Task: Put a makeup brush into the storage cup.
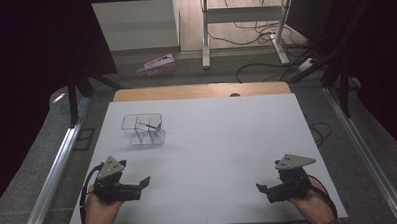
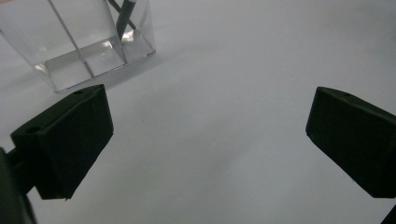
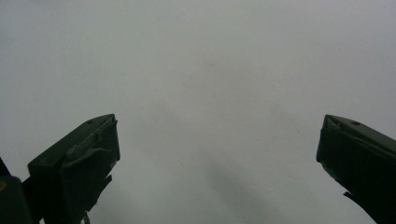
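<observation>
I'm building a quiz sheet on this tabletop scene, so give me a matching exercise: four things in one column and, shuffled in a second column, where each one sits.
Things:
1. clear divided container
2. dark pen
3. left gripper
4. right gripper

Places:
A. near right part of the white table, jaws open
B. leaning inside a compartment
C. far left part of the table
D. near left part of the table, jaws open

Pairs: 1-C, 2-B, 3-D, 4-A
</observation>
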Demonstrator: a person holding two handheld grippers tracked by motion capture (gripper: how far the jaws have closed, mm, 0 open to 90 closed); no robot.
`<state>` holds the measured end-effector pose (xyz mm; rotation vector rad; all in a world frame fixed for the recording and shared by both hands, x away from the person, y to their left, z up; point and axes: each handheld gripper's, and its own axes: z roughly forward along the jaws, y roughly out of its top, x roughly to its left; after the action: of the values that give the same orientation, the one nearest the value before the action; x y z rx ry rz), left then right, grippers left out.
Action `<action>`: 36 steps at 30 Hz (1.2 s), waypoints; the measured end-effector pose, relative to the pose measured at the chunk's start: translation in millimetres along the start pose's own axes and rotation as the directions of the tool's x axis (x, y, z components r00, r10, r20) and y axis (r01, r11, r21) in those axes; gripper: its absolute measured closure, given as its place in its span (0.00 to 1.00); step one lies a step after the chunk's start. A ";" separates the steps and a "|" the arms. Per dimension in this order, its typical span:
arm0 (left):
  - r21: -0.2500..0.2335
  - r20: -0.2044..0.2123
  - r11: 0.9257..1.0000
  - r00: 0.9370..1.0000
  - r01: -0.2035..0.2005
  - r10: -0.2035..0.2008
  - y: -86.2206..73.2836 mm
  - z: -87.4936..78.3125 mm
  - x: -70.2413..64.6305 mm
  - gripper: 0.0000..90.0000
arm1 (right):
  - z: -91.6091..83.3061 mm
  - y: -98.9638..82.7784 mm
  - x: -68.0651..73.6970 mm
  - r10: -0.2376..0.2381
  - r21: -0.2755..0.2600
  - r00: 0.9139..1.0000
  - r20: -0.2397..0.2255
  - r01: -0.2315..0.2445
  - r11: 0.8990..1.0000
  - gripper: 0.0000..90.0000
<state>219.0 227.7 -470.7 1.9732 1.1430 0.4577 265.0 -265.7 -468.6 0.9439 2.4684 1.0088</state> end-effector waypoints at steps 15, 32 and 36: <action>0.018 -0.027 1.000 1.000 0.001 0.000 -13.6 -8.2 -0.5 0.01 | -2.3 -2.1 0.3 0.004 0.003 1.000 0.007 -0.004 1.000 0.00; 0.060 -0.080 0.998 0.997 -0.016 0.021 -33.0 -9.1 -2.4 0.01 | -4.2 -9.0 1.2 0.020 0.009 1.000 0.006 -0.020 1.000 0.00; 0.078 -0.080 0.997 0.997 -0.011 0.017 -37.1 -6.8 -1.8 0.01 | -3.5 -11.9 1.7 0.021 0.017 1.000 0.003 -0.021 1.000 0.00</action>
<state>193.0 239.7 -495.4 2.0464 1.2143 0.5119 256.5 -272.7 -474.7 0.9779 2.4732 0.9936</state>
